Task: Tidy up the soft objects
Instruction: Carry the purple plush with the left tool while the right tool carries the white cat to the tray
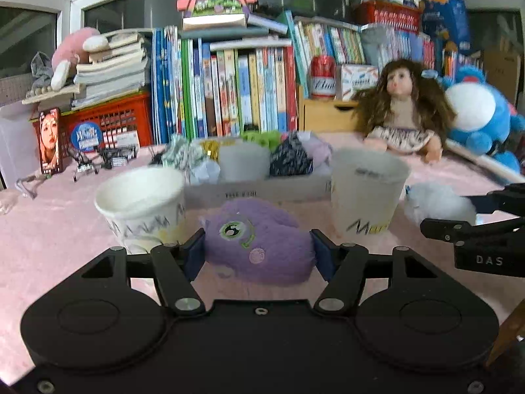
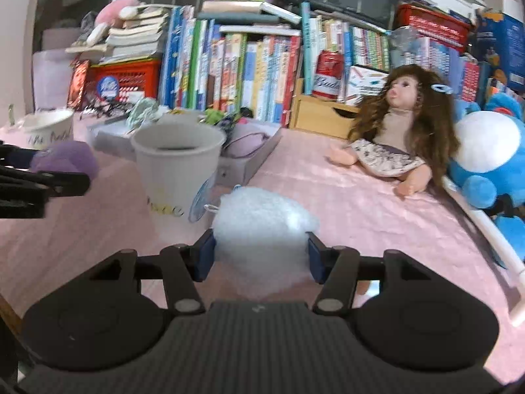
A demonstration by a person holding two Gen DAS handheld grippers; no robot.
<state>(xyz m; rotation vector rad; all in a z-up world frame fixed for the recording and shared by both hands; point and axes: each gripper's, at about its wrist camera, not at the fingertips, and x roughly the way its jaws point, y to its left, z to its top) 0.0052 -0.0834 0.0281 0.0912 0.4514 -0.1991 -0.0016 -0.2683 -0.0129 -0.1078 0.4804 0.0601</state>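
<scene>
Left tongs point(image 1: 257, 251) bracket the purple plush point(image 1: 259, 246), right tongs point(image 2: 261, 251) the white fluff ball point(image 2: 262, 226); pads touch both, firm grip unclear. A paper cup point(image 2: 177, 170) waits just beyond each, presumably their destination.

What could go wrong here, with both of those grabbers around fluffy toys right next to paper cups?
1. The right gripper straddles the white fluffy toy, which sits close beside a paper cup; a sideways swing might tip that cup.
2. The left gripper brackets the purple plush between two cups; lifting carelessly could knock either.
3. Soft fluff compresses, so a pinch on fur alone may slip.
</scene>
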